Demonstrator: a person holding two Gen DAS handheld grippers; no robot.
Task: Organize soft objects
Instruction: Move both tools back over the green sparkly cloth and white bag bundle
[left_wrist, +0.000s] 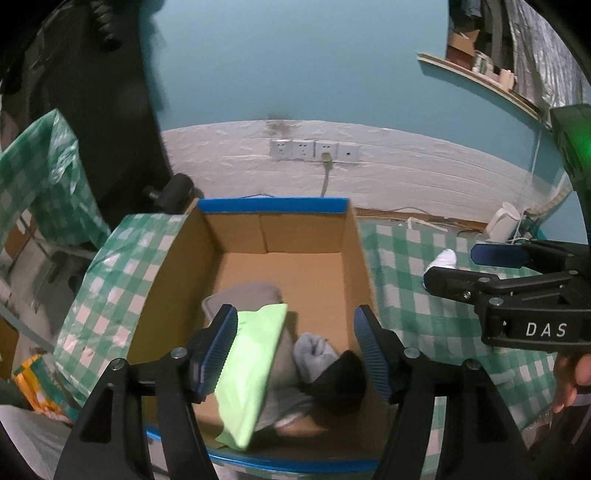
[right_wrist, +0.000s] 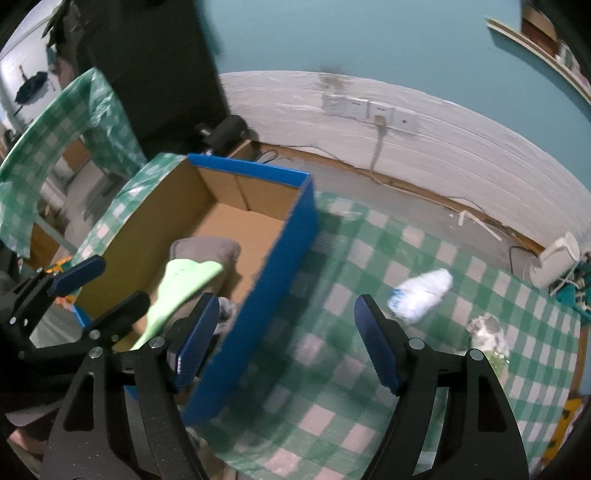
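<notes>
Socks and cloths are what we are sorting into the box. Inside the box lie a grey cloth, a green cloth draped over it, a pale blue roll and a black roll near the box's near right corner. Outside the box, to its right on the checked tablecloth, a white sock lies well apart from the box, with a grey-white bundle beyond it.

Our left gripper hangs over the box, fingers spread, gripping nothing; whether the green cloth touches its left pad we cannot tell. Our right gripper is spread wide too, straddling the box's right wall, empty.

We judge the white sock light, limp and easily crushed, unlikely to slip from ribbed pads. We would pinch it across its bunched middle, so neither end trails.
</notes>
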